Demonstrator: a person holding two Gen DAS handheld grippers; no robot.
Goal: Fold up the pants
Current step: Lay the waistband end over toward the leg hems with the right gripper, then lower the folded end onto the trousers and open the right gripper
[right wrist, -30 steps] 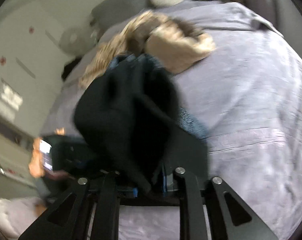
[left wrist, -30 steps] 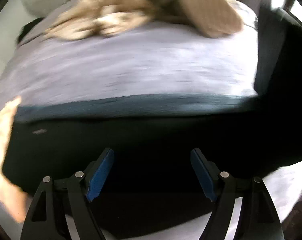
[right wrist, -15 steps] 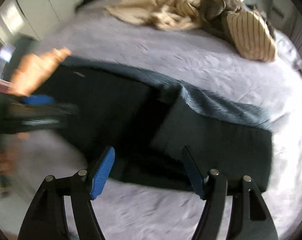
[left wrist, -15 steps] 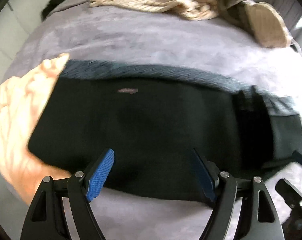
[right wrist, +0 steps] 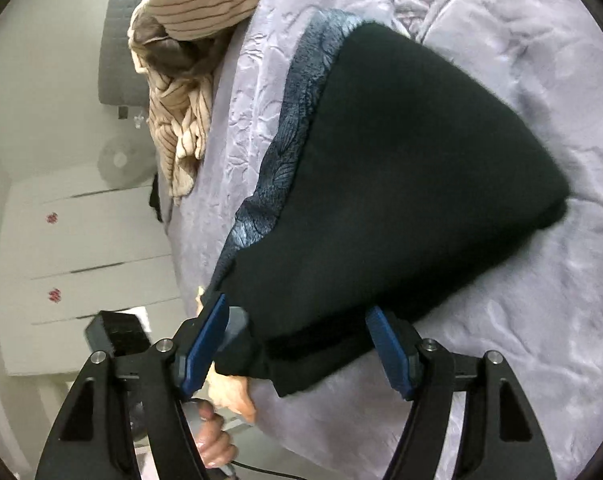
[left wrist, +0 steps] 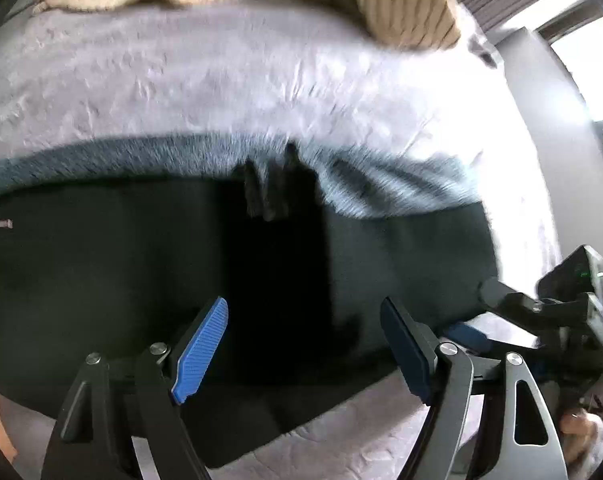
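While the black pants [left wrist: 149, 276] lie flat on the purple bed [left wrist: 221, 80], the left gripper [left wrist: 303, 350] hangs wide open over them; the right gripper [right wrist: 297, 350] gapes too, holding nothing.

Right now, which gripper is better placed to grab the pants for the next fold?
Probably the right gripper. It is open, with the pants' near end lying between its fingers. The left gripper, also open, faces the middle of the pants, with no loose end between its fingers.

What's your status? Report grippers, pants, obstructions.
Left gripper open, right gripper open, neither gripping. Black pants flat on the bedspread, partly folded. Striped beige bedding heaped beyond, clear of pants.
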